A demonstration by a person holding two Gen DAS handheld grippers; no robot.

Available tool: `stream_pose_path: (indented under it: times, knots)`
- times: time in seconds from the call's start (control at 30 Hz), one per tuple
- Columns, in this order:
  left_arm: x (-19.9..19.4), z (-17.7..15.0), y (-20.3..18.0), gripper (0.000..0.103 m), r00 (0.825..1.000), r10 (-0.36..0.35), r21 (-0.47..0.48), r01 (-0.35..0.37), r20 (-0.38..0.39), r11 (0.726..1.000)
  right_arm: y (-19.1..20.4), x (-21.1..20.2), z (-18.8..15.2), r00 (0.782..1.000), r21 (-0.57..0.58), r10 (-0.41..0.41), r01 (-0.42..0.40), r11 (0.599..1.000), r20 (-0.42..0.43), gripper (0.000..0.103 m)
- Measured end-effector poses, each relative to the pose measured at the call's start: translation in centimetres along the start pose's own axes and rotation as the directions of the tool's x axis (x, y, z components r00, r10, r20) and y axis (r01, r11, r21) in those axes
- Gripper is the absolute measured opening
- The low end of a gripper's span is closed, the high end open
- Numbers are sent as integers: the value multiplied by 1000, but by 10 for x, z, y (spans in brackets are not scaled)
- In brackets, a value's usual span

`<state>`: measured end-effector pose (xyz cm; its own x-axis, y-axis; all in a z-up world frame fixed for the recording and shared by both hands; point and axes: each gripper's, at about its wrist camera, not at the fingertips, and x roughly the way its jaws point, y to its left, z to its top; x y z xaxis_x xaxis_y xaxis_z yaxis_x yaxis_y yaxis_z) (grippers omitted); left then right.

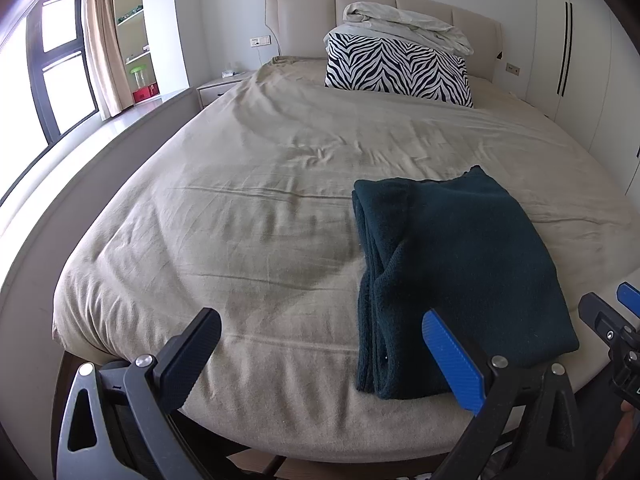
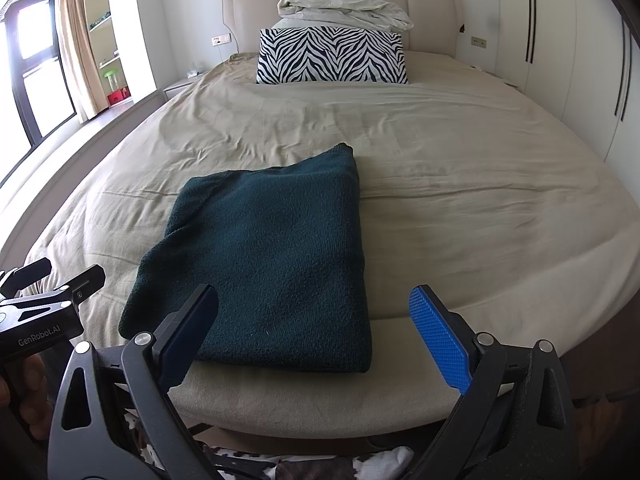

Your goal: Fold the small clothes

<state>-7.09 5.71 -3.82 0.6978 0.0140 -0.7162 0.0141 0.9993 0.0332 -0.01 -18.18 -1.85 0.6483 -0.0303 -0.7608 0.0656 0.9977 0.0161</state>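
Note:
A dark green knit garment (image 1: 452, 272) lies folded into a rectangle on the beige bed sheet (image 1: 240, 220) near the foot of the bed; it also shows in the right wrist view (image 2: 272, 264). My left gripper (image 1: 320, 320) is open and empty, held just off the bed's foot edge, left of the garment. My right gripper (image 2: 314, 300) is open and empty, just before the garment's near edge. The left gripper also shows at the left edge of the right wrist view (image 2: 52, 276), and the right gripper at the right edge of the left wrist view (image 1: 612, 308).
A zebra-print pillow (image 2: 332, 56) and a crumpled white duvet (image 2: 344, 6) sit against the headboard. A nightstand (image 1: 220, 88), shelves and a window stand left; white wardrobes (image 2: 560, 40) right. A cow-pattern rug (image 2: 300, 468) lies on the floor below the bed's foot.

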Motion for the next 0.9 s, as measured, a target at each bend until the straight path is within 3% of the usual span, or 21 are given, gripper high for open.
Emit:
stream_pose_path:
  times: [0.9]
  knots:
    - [4,1,5,103,999,-22,-8,22,-23,1000,-2,2,-1,1000,-3,1,-1,1000,-4,98]
